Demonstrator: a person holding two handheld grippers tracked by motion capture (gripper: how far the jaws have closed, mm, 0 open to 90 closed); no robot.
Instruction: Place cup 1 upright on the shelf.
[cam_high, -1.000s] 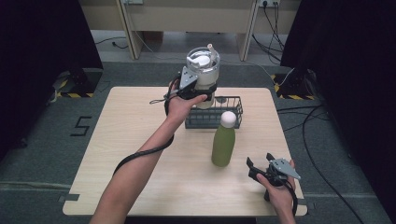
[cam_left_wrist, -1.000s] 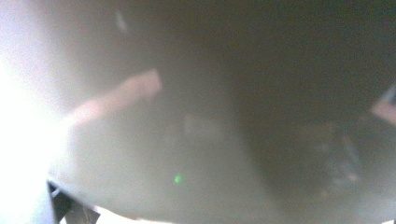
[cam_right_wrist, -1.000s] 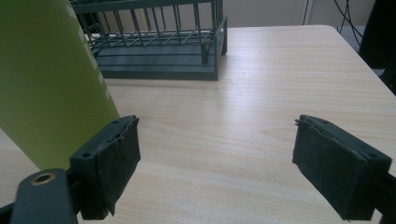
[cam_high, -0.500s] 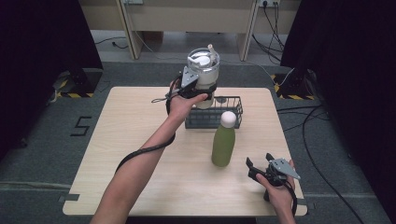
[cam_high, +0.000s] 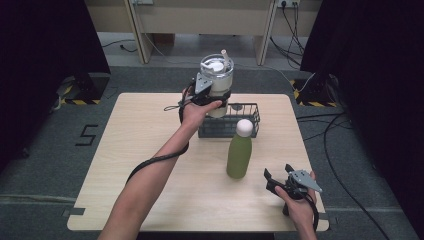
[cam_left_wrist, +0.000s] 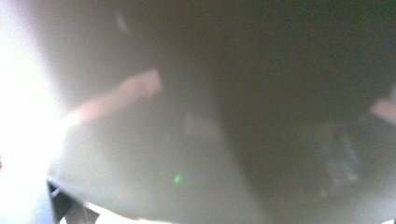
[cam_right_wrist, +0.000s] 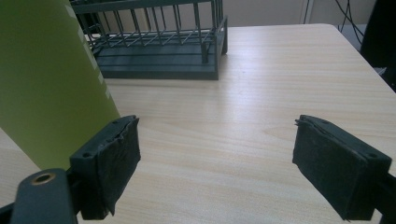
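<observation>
While we compared the three high views, we found little change: the tumbler hung in the same place above the far end of the wire basket throughout, so we judged the carry to be paused or very slow, with the lowering into the basket not yet begun.

Bench: a pale wooden top carrying the basket near its far edge and the green bottle just in front of it, upright, white cap on.

Left arm: we saw it stretched forward across the bench, the hand raised at the far edge. The left gripper was closed around the lower body of the tumbler, a clear lidded cup with a straw, held upright and clear of the basket floor. The left gripper view was blurred by the cup wall pressed close to the lens, which we read as a close grasp.

Right arm: we saw the hand resting low at the near right corner. The right gripper stood wide apart and held nothing; in the right gripper view its left pad lay just beside the bottle without touching it.

Next, in our judgement, the tumbler should descend into the basket.
</observation>
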